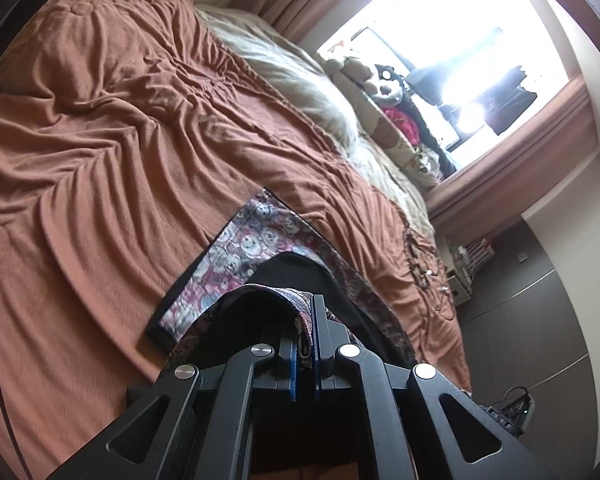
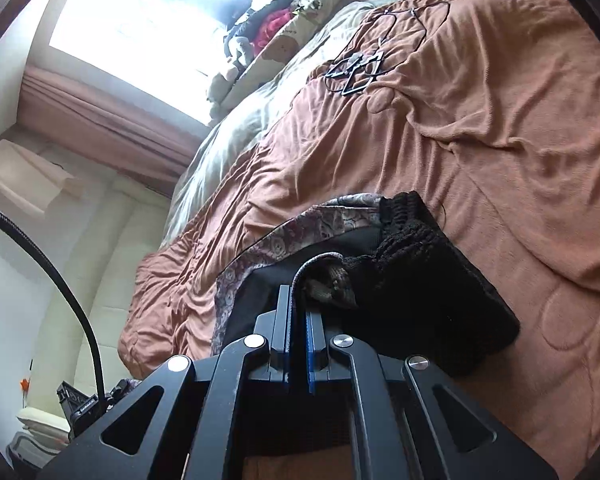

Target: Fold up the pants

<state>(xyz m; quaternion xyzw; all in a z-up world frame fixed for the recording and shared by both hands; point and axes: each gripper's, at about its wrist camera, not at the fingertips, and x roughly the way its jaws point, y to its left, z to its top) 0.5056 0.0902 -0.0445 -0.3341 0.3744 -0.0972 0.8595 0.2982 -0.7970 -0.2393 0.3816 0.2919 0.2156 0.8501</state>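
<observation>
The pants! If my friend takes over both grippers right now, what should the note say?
Left gripper: shut on the patterned pants, pinching a fold of fabric between its fingers.
Right gripper: also shut on the pants, close to the black knit waistband.
The pants lie on the orange blanket; one patterned leg end lies flat on it, while the gripped edges are raised.
Wire hangers lie further up the bed.
Done: both edges are gripped and lifted.
Left: probably carry them over, lay them down, release, then check the fold is tidy.
</observation>
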